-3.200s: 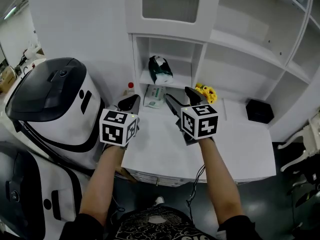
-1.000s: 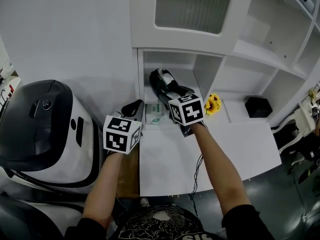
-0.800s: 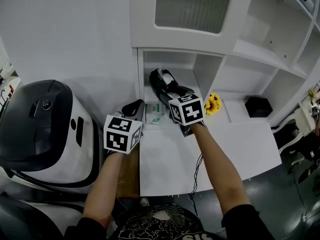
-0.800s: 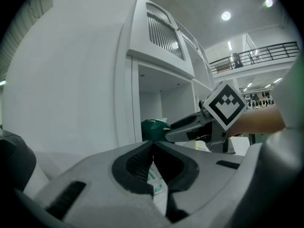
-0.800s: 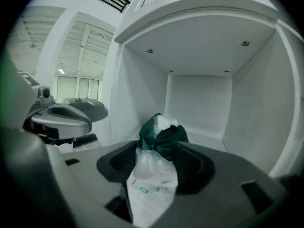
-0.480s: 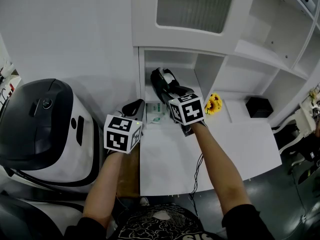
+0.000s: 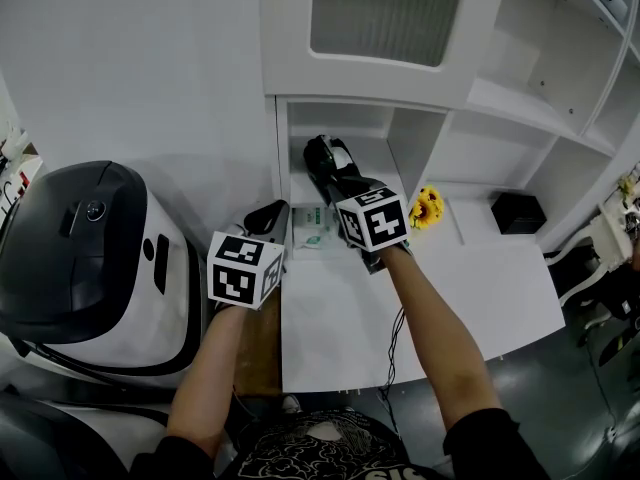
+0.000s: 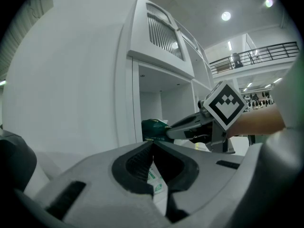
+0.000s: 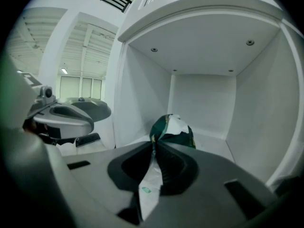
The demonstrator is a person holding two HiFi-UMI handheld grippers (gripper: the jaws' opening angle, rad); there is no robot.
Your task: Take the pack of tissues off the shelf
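Green tissue pack [image 9: 171,129] between closing right tongs [image 9: 154,144] — head view hides the pinch.

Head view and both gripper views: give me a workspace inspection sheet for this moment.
Surface: white counter in front of the shelf unit.
Job's things: pack of tissues, green and white, standing on the shelf, not yet lifted off.
Clutter: second flat pack below the shelf; yellow flowers; black box.
Grippers: right gripper jaws closing, the pack's wrapper between them; left gripper jaws together, empty, near the counter's left edge.
Cables: black cable hanging under the right forearm.
Surroundings: large white and black machine at left; white shelving at right.
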